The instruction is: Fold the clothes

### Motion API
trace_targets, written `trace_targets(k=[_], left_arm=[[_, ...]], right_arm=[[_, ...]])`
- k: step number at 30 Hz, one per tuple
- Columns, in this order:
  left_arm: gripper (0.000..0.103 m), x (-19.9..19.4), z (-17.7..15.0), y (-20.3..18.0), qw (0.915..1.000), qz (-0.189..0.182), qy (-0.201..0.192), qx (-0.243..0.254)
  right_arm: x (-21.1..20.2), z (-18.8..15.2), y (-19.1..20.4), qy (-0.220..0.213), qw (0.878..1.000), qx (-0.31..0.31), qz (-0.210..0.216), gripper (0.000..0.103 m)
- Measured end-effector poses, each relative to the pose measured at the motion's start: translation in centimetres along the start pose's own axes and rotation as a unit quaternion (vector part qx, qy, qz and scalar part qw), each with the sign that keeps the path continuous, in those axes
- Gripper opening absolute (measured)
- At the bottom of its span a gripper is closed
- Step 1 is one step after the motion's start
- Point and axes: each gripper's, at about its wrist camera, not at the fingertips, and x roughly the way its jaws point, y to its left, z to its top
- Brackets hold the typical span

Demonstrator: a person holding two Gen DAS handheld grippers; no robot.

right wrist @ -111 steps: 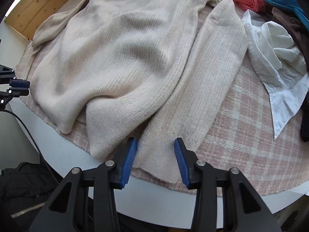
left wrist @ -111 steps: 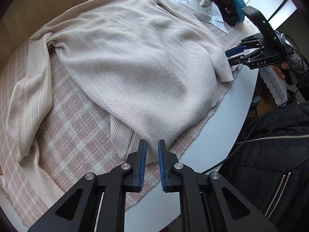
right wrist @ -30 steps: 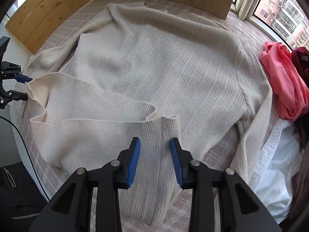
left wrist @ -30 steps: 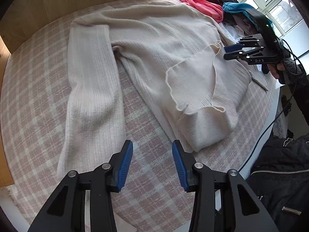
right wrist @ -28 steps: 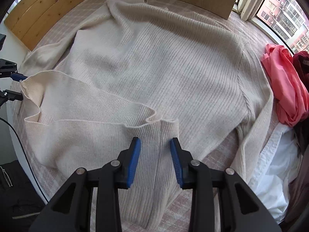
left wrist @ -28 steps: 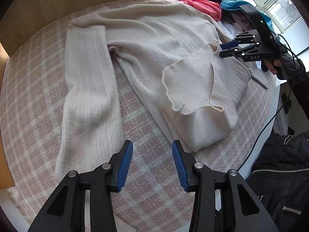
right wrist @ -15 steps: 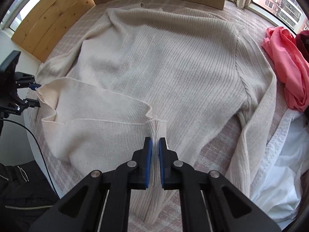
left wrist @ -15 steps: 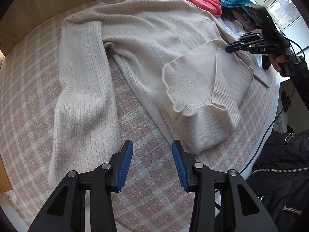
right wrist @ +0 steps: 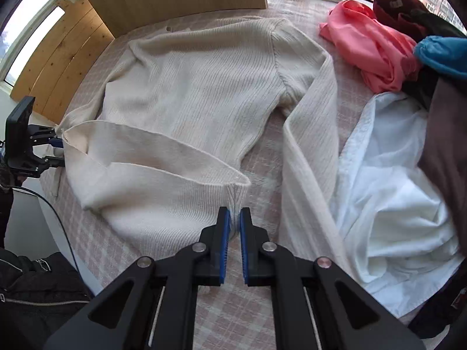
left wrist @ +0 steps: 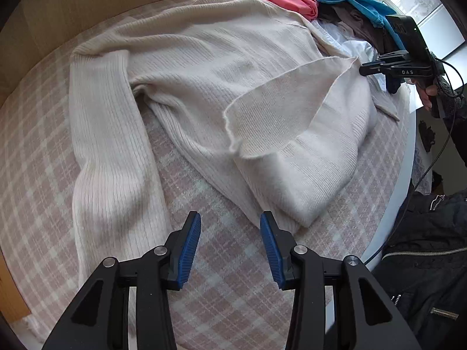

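- Pinching the cream sweater (right wrist: 189,93) hem, your right gripper (right wrist: 235,227) has just closed its jaws on the knit.
- Your left gripper (left wrist: 230,245) hovers part-open, empty, above the checked blanket (left wrist: 221,297).
- Sweater lies spread on the desk, hem folded up.

My two wrist fisheyes look steeply down from close above the table, facing across from opposite sides, both sharing the cream sweater (left wrist: 204,67) (right wrist: 198,87).
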Motion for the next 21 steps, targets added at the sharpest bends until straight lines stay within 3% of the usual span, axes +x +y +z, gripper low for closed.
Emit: trace_targets(k=[2,5,8,14,21], left_arm=[[0.041,0.2,0.7,0.2,0.9999,0.004,0.005,0.011],[0.041,0.3,1.9,0.1,0.9995,0.006,0.007,0.032],[0.041,0.5,3.2,-0.4,0.9988,0.001,0.004,0.049],[0.041,1.5,6.2,-1.6,0.9966,-0.009,-0.002,0.081],[0.041,2.4,11.0,-2.2,0.9931,-0.022,-0.014,0.114]], right_arm=[[-0.7,0.0,-0.3,-0.014,1.000,0.010,0.018,0.008],[-2.2,0.0,-2.1,-0.032,0.999,0.034,0.003,0.007],[-1.8,-0.4,-4.6,-0.022,0.996,0.067,-0.059,0.007],[0.2,-1.5,-5.8,0.007,0.995,0.087,-0.045,0.008],[0.5,-1.8,-7.1,0.011,0.995,0.097,-0.036,0.008]])
